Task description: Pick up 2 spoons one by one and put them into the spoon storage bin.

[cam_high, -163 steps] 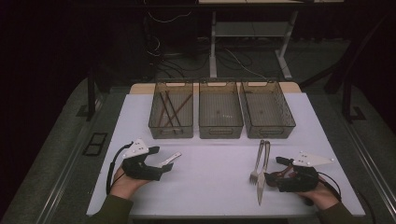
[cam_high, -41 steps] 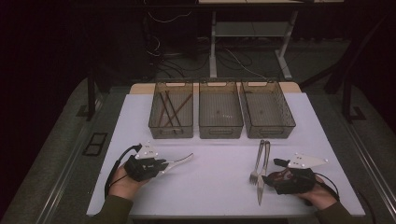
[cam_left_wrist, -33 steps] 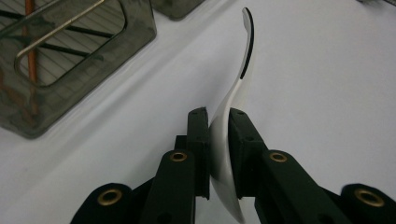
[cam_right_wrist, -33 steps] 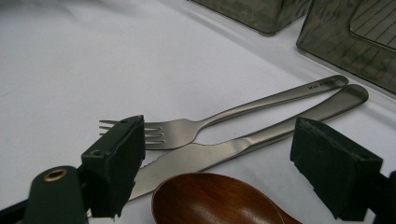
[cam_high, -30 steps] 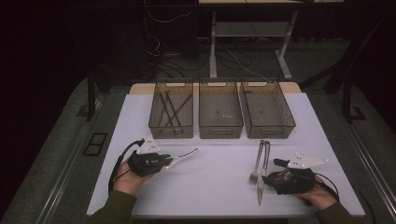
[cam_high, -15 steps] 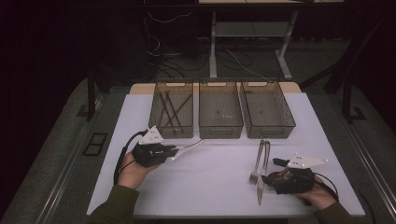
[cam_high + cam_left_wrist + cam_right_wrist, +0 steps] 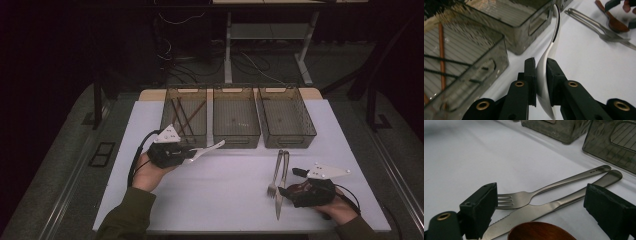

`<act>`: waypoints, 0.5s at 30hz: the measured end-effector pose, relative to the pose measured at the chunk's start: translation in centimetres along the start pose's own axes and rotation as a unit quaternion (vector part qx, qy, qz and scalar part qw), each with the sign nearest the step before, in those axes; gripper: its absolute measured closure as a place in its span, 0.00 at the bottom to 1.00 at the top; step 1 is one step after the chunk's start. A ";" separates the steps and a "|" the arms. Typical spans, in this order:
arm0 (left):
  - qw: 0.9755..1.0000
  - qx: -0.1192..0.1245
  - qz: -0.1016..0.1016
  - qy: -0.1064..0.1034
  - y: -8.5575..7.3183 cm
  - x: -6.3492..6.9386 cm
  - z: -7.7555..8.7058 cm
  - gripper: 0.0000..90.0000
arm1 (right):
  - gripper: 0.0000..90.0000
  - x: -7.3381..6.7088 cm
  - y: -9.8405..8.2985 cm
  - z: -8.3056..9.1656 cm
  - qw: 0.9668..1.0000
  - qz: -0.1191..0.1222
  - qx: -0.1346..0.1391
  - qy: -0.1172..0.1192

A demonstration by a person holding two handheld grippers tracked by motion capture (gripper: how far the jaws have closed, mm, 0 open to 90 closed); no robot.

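Fork (image 7: 524, 198) handle stamped, writing too small to read, knife (image 7: 544, 211) beside it

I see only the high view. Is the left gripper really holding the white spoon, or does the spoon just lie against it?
Observer: It is held. In the left gripper view, the left gripper has its fingers pressed on both sides of the spoon, which stands on edge.
Operator: And the right gripper?
Observer: The right gripper has just been opening. Its fingers stand wide, and the fork and knife lie in the gap, not pinched.
Operator: Is anything hidden under it?
Observer: Yes, the bowl of a brown wooden spoon lies right below it, beside the knife blade.
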State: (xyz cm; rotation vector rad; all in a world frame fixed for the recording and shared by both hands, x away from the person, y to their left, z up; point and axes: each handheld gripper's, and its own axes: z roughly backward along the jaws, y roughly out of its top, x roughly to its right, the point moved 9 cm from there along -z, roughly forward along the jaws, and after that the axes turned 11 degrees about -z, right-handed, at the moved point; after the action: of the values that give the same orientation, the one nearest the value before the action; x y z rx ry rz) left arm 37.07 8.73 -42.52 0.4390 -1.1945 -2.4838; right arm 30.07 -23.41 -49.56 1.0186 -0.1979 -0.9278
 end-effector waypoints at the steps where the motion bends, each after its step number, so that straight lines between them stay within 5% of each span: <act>1: 1.000 0.004 0.000 0.000 0.3 -0.2 -0.1 0.89 | 0.13 0.0 0.0 0.0 1.000 0.000 -0.001 -0.001; 15: 1.000 0.017 -0.018 0.000 4.7 -2.2 -2.6 0.89 | 0.13 0.0 -0.1 0.0 1.000 0.003 -0.003 0.001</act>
State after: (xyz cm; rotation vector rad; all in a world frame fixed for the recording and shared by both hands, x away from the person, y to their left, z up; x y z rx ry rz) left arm 40.90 5.17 -40.06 0.4723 -1.2404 -2.4968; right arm 29.98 -23.45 -49.64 1.0126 -0.1963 -0.9225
